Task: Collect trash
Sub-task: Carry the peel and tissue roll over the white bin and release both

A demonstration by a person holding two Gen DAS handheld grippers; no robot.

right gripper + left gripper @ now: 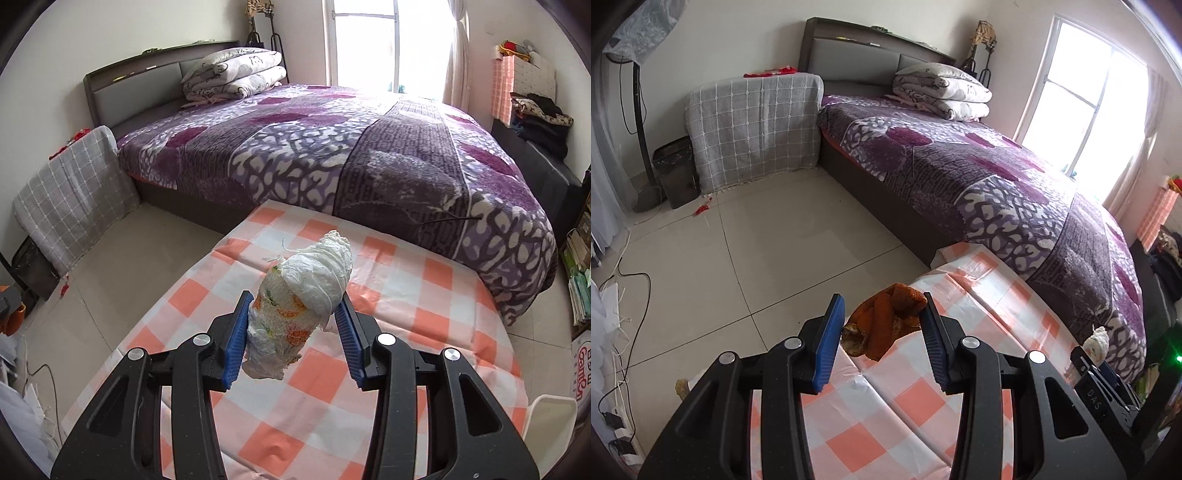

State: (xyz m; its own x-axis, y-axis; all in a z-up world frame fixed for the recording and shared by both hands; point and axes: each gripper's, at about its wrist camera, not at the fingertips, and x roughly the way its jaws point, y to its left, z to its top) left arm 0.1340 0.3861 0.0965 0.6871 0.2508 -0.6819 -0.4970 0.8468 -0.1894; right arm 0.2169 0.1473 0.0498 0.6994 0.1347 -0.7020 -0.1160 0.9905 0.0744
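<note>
Left wrist view is showing orange peel (886, 321) sitting clamped between the blue pads (827, 343) of the left gripper (882, 314), hanging over the table's left edge, where the checked tablecloth (923, 406) is meeting the tiled floor (738, 258). A dark bin (674, 173) is standing far off beside the draped grey cloth (753, 125). Right wrist view is showing the right gripper (295, 314) squeezing a wad of crumpled white paper (303, 295) above the table's middle, the purple bed (332, 147) lying beyond its far edge
</note>
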